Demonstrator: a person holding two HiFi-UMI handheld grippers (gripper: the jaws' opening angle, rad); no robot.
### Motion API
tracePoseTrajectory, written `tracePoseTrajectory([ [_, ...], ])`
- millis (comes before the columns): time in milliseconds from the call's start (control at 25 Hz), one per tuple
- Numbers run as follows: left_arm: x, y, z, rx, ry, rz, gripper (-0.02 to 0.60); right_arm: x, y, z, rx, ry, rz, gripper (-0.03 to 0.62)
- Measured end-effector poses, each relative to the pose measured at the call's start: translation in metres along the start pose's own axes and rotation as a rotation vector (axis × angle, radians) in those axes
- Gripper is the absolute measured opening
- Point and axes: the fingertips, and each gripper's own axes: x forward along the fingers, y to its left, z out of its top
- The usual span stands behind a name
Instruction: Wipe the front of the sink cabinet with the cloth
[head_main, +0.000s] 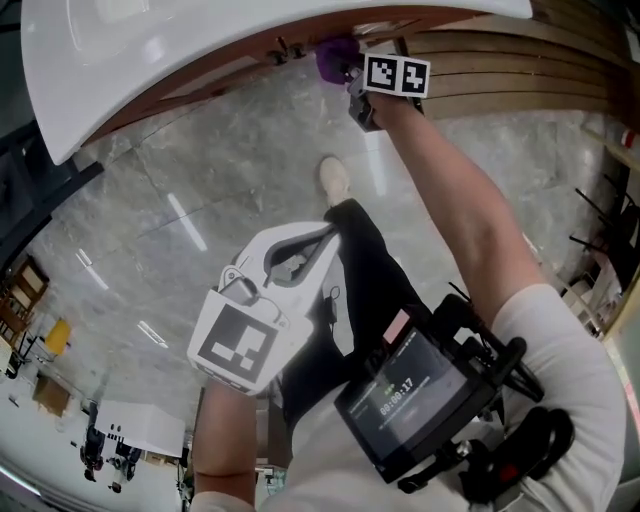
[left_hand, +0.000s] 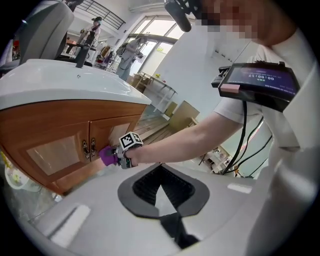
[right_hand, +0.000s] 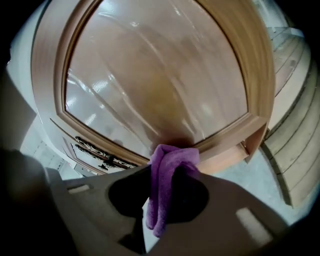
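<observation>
Wiping stage. The cloth (right_hand: 168, 167) is pinched between the jaws of the right gripper (head_main: 352, 80), folded over the jaw tips in a thick wad, with a loose end hanging back between them. Its folded front is pressed against one door (right_hand: 150, 75) of the cabinet (left_hand: 55, 150), at the rim of the door's inset panel, just beside the paired handles (left_hand: 89, 149) and below the sink (left_hand: 60, 85).

The left gripper (left_hand: 161, 172) is held low and well apart from the cabinet, above the floor (head_main: 200, 180). Its jaws are pressed together and nothing is seen between them.

Progress: the wipe is judged to be under way, since cloth and door are in contact. How much of the front is already covered cannot be told, as no wet band or boundary is shown on the wood. Only glossy streaks of reflected light are seen on the panel. The other door, beyond the handles, and the surrounding frame are taken as yet to be checked or wiped.

Cloth: purple, soft and napped like microfibre, doubled over and compact, with no visible soiling. It is judged pliable enough to follow the door's raised moulding.
</observation>
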Motion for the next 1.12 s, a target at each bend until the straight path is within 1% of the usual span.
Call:
tracePoseTrajectory([
  [400, 0.046, 0.003, 0.023, 0.029, 0.032, -0.044, 0.006, -0.021, -0.046, 0.017, -0.002, 0.017, -0.003, 0.061],
  [600, 0.067, 0.002, 0.033, 0.043, 0.048, -0.069, 0.006, -0.039, -0.078, 0.028, -0.034, 0.032, -0.038, 0.061],
  [760, 0.085, -0.004, 0.038, 0.062, 0.07, -0.09, 0.006, -0.061, -0.109, 0.039, -0.041, 0.023, -0.082, 0.061],
  [960, 0.092, -0.006, 0.04, 0.07, 0.091, -0.1, 0.006, -0.074, -0.125, 0.043, -0.067, 0.04, -0.115, 0.061],
  [1120, 0.097, -0.006, 0.045, 0.067, 0.089, -0.109, 0.006, -0.085, -0.138, 0.047, -0.085, 0.047, -0.151, 0.061],
])
